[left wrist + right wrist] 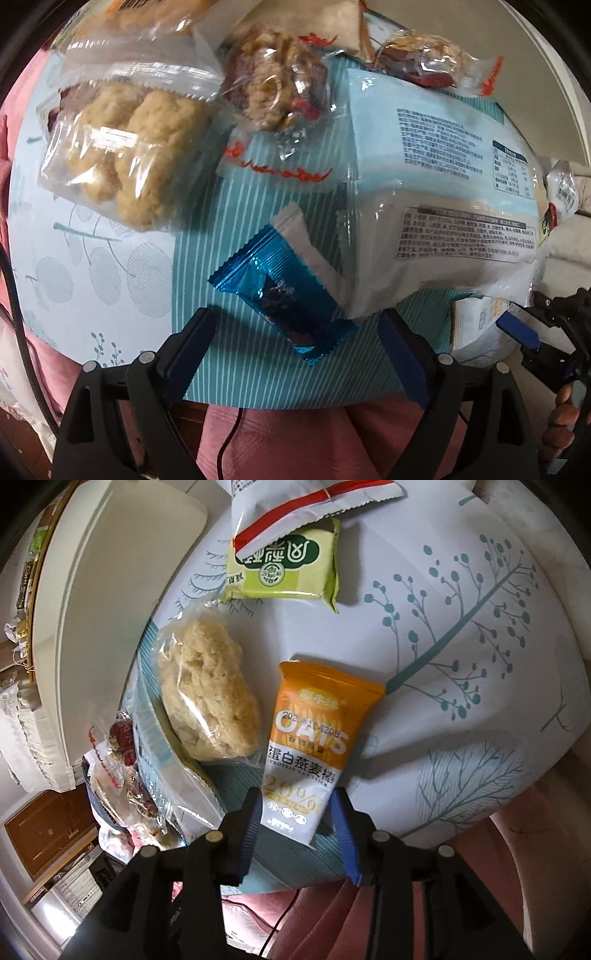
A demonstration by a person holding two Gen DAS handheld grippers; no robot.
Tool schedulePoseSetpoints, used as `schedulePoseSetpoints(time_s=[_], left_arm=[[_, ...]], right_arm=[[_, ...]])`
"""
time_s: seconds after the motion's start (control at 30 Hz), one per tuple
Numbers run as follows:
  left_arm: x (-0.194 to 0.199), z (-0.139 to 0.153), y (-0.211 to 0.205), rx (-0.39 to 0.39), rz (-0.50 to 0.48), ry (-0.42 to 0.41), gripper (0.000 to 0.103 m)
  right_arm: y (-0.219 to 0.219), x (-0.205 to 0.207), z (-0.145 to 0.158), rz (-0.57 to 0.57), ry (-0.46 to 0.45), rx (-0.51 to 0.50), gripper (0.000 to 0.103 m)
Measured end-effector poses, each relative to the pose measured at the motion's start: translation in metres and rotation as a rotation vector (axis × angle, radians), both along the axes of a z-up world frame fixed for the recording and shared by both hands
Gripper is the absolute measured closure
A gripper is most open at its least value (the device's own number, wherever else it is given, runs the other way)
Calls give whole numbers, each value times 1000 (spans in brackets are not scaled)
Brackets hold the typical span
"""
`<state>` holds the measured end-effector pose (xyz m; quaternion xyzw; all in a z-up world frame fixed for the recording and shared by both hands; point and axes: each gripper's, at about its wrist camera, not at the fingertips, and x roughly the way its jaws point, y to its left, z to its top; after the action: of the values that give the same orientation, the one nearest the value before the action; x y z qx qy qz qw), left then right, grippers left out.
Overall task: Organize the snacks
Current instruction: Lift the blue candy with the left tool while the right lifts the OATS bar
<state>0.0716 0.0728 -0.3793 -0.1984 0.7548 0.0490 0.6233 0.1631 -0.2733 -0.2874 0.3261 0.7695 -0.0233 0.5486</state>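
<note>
One blue foil snack (282,291) lies near the surface's (110,280) front edge between the left gripper's (295,343) wide jaws. One orange oat bar (306,746) lies between the right gripper's (295,819) part-open jaws, untouched.

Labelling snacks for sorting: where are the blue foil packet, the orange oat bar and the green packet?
blue foil packet (284,295), left wrist view, wrapper middle.
orange oat bar (310,738), right wrist view, printed front.
green packet (288,568), right wrist view, logo.
</note>
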Motion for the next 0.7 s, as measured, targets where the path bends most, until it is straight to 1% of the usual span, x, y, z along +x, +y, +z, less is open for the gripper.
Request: schedulePoseSetpoints(time_s=[0.17,0.23,0.33,0.37,0.4,0.43,0.53,0.63,0.67,0.7], left_arm=[[7,-5,-18,53,-21,1,14],[30,-1,-30,75,-27,9,14],[42,-6,-47,111,-36,19,14],[50,-7,-60,121,-39,24,14],[50,-8,-62,133,-42,29,15],[60,-6,-80,141,-42,32,16],[62,-11,-89,158,-32,37,20],[65,-1,-84,163,-8,29,28],[65,0,-83,166,-3,24,34],[64,2,-83,171,3,11,43]], right_arm=[[9,5,-7,4,29,-9,63],[7,8,-8,-1,35,-17,63],[6,13,-11,2,49,-27,60],[7,15,-12,7,54,-28,60],[8,17,-13,14,59,-28,60],[8,19,-14,22,64,-29,60],[10,24,-17,49,82,-39,60],[15,29,-17,82,91,-62,60],[23,32,-16,96,93,-71,60],[26,33,-15,111,93,-77,60]])
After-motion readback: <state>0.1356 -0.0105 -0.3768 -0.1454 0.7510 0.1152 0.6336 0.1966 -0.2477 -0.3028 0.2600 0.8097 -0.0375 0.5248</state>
